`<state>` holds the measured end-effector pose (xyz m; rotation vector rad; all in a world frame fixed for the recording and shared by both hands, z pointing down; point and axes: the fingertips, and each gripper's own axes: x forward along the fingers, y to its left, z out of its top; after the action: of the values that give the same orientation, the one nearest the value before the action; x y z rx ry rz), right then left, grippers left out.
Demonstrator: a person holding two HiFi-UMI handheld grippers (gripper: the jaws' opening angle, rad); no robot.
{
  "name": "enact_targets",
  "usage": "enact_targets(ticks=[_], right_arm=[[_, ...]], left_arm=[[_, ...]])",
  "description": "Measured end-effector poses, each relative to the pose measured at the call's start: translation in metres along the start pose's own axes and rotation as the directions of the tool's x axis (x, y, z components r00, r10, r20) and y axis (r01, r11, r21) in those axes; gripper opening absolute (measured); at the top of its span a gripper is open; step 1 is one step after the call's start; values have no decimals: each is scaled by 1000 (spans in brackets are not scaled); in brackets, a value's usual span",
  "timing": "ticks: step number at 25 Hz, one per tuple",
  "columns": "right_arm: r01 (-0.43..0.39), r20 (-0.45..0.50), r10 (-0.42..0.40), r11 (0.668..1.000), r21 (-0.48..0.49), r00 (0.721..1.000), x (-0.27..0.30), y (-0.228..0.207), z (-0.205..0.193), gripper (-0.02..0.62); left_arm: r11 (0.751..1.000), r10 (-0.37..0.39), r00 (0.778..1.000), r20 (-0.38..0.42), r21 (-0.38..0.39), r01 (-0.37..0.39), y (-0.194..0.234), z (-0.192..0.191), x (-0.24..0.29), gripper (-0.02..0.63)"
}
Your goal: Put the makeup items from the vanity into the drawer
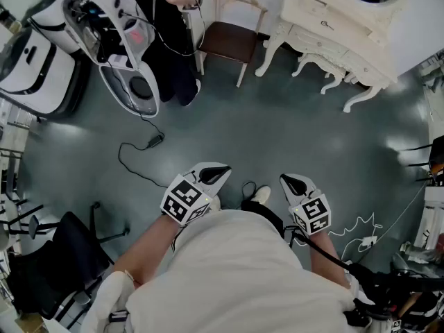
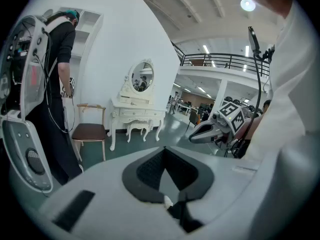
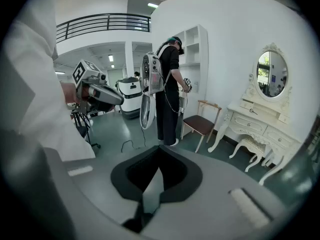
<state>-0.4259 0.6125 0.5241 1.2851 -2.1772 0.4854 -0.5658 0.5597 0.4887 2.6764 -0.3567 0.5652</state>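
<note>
The white vanity with an oval mirror stands far off at the upper right, and its drawers look closed. I cannot make out any makeup items from here. My left gripper and right gripper are held close to the body above the green floor, both shut and empty. The left gripper view has its own jaws closed, with the right gripper and the vanity beyond. From the right gripper, the vanity is at the right and the left gripper at the left.
A white stool sits under the vanity and a wooden chair stands to its left. Another person in black with a backpack rig stands beside the chair. A cable trails on the floor. White machines are at the left.
</note>
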Motion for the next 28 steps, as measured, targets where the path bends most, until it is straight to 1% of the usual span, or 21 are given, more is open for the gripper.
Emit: enact_targets(ticks=[4,10,14,18,19,20,25,28], right_arm=[[12,2,-12,1000,1,1000,7,-2,-4,0],[56,-3,-56,998,27,998,3,18,-7,0],[83,14,-84,995,60,996,-5,-2,-8,0],[99,41,-102,992,77,994,-11,-48,-6,2],[102,47,-106,992,80,993,-13,-63,-6,7],[105,54,-110,991,82,992,-13,-79,-6,30],[97,87,-104,991,88,991,-16,-178,1,34],[81,93,-87,994,66,992,-18,-235,2,34]], left_arm=[[1000,-2,1000,1,17,2,9,-6,3,3],[998,-40,999,-2,45,40,10,-13,-8,2],[996,-55,998,-3,74,55,6,1,11,3],[994,-58,998,-23,88,60,5,25,50,3],[994,-58,998,-29,91,61,5,32,63,3],[994,-58,998,-35,94,61,6,39,76,3],[992,-39,997,-65,116,46,19,95,160,3],[992,-16,998,-55,126,22,26,134,210,3]])
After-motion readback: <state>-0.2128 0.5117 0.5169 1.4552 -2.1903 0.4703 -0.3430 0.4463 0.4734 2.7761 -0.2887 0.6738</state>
